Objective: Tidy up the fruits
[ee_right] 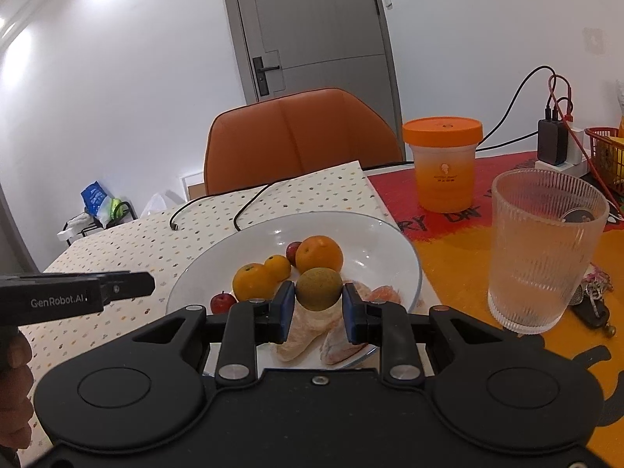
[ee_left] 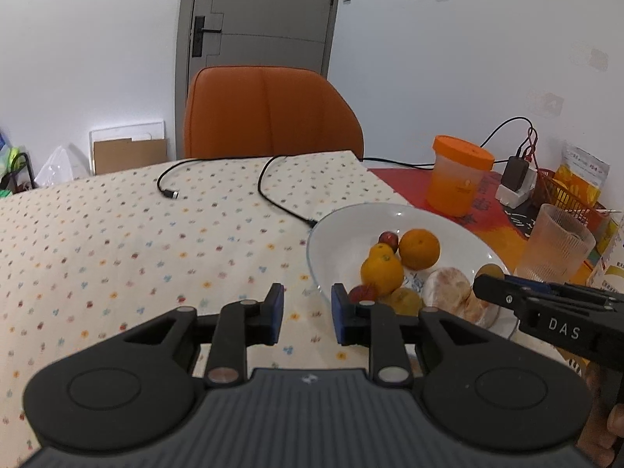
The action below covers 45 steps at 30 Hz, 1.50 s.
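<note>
**Over the plate: right claw has the green-brown fruit**

Above the near rim of the white plate (ee_right: 390, 234), the right claw (ee_right: 318, 308) is clamped on a round green-brown fruit (ee_right: 318, 288), blue pads pressing either side, lifted clear of the peeled citrus segments (ee_right: 308, 331) lying beneath it. The fruit is close to a ball, so no long axis to call, and which way its stem end faces cannot be told. The plate sits toward the right side of the worktop (ee_left: 117, 241), where the dotted cloth meets the red-and-orange mat. Inside it: a big orange (ee_right: 319, 253) at the far side, stem dimple facing up, two smaller oranges (ee_right: 253, 280) to its left, one small red fruit (ee_right: 292, 251) tucked behind the big orange, another (ee_right: 222, 302) by the near-left rim. Over to the left claw (ee_left: 306, 318): jaws narrow, nothing between them, hanging above the cloth just off the plate's left rim. A ribbed glass (ee_right: 542, 249) stands right of the plate, an orange-lidded cup (ee_right: 442, 163) beyond it, and a black cable (ee_left: 273, 191) trails across the cloth toward the far edge.
</note>
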{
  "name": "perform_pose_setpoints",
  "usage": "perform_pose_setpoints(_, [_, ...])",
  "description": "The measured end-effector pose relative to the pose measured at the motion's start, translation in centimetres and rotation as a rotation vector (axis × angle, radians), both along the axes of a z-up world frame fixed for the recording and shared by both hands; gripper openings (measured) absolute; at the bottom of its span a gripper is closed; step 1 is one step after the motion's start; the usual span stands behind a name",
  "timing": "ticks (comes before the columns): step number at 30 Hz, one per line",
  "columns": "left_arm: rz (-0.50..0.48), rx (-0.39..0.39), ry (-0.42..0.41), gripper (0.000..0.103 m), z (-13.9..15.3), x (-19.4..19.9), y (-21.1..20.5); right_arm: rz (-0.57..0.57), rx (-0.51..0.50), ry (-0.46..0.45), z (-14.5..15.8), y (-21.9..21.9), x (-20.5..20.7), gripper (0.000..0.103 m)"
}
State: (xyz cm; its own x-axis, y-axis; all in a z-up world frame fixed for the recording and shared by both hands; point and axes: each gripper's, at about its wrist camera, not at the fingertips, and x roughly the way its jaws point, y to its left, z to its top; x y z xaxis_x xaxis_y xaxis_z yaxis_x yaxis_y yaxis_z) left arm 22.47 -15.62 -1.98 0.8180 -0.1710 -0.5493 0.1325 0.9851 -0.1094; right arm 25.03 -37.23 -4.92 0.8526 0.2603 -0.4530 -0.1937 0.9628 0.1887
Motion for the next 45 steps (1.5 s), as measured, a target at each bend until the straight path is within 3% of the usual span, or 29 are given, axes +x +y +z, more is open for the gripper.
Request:
perform_pose_setpoints(2, [0.0,0.001,0.01,0.025,-0.2,-0.3,0.2,0.014,-0.019,-0.013,0.1,0.4,-0.3,0.031])
perform_pose_setpoints(4, [0.006,0.0,0.02,0.025,-0.4,-0.5,0.5,0.012,-0.029,-0.039,0.3,0.6,-0.9,0.055])
perform_pose_setpoints(8, [0.022,-0.007,0.024,0.025,-0.4,-1.1,1.0,0.035,-0.017,-0.057,0.4,0.8,-1.9,0.058])
perform_pose_setpoints(12, [0.04,-0.013,0.021,0.033,-0.2,-1.9,1.8,0.04,-0.036,-0.048,0.4,1.3,-2.5,0.069])
perform_pose_setpoints(21, [0.078,-0.028,0.022,0.042,-0.4,-3.8,3.5,0.022,-0.041,-0.018,-0.1,0.8,-4.5,0.073])
perform_pose_setpoints(34, [0.112,-0.016,0.015,0.07,-0.4,-7.7,5.1,0.034,-0.069,0.038,-0.5,0.3,-8.2,0.08])
perform_pose_setpoints(42, [0.123,-0.005,0.005,0.073,-0.3,-10.0,5.8,0.073,-0.103,0.051,-1.5,0.7,-10.7,0.078])
perform_pose_setpoints(45, [0.126,0.0,0.004,0.073,-0.2,-10.6,5.9,0.072,-0.107,0.064,-1.9,0.5,-11.4,0.071])
